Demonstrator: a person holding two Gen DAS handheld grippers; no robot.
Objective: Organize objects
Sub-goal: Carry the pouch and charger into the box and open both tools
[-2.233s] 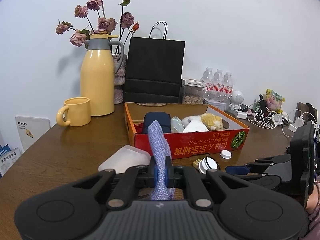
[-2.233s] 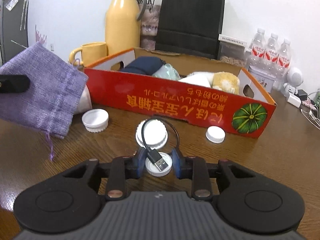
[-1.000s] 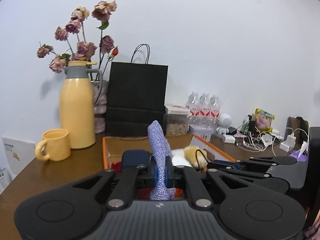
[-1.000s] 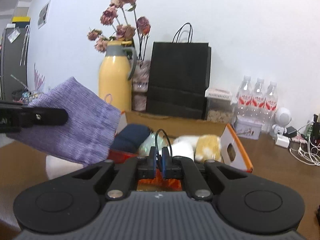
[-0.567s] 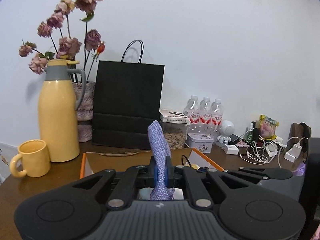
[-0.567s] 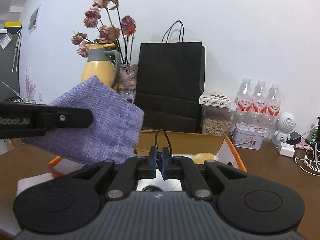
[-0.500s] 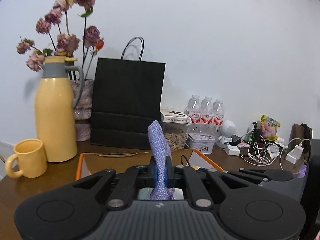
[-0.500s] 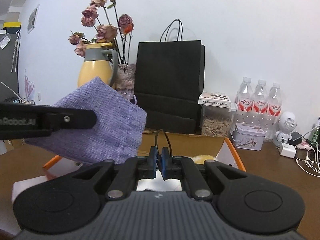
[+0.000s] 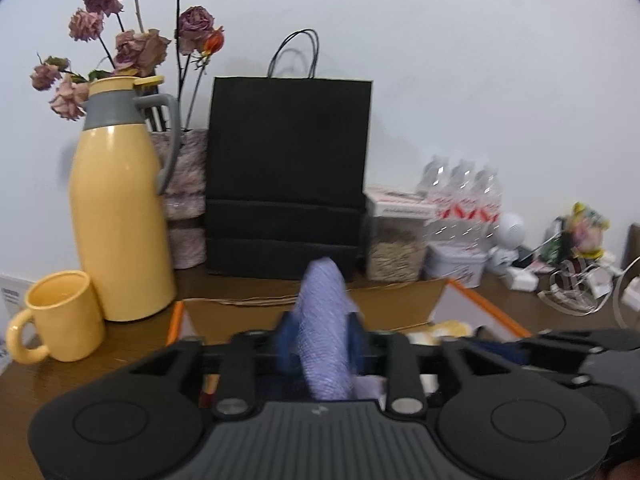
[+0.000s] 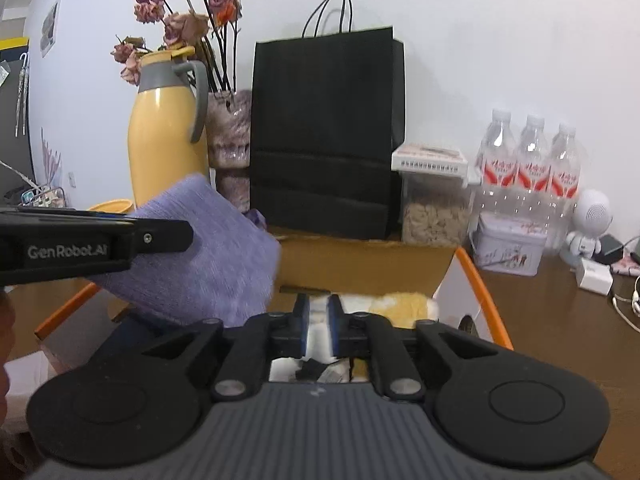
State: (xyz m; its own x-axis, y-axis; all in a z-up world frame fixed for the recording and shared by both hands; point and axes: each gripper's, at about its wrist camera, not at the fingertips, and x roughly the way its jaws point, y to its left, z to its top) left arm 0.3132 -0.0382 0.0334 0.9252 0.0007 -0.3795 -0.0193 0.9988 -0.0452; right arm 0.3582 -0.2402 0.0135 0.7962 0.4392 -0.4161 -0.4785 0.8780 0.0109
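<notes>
The brown worktop (image 9: 100, 372) is carrying a black paper bag (image 9: 288, 176) standing upright against the white wall, with a yellow jug (image 9: 120, 216) to its left and a yellow mug (image 9: 60, 320) just beside the jug; dried roses (image 9: 132, 40) are rising behind the jug; three water bottles (image 10: 528, 160) are standing at the right near a small white robot toy (image 10: 588, 220); in front of the bag a cardboard box (image 10: 360, 264) with an orange rim is sitting open, with a yellow and white soft toy (image 10: 404, 304) lying inside it. The left gripper (image 9: 320, 344) is hovering over the box, its fingers parted a little with a purple cloth pouch (image 9: 324, 336) standing between them; whether they are gripping it I cannot tell, the picture being blurred; from the right wrist view the pouch (image 10: 208, 260) is hanging out flat over the left side of the box. The right gripper (image 10: 318, 328) is hovering above the soft toy, its fingers set narrowly apart and holding nothing; a small black piece (image 10: 308, 370) is showing just below them.
</notes>
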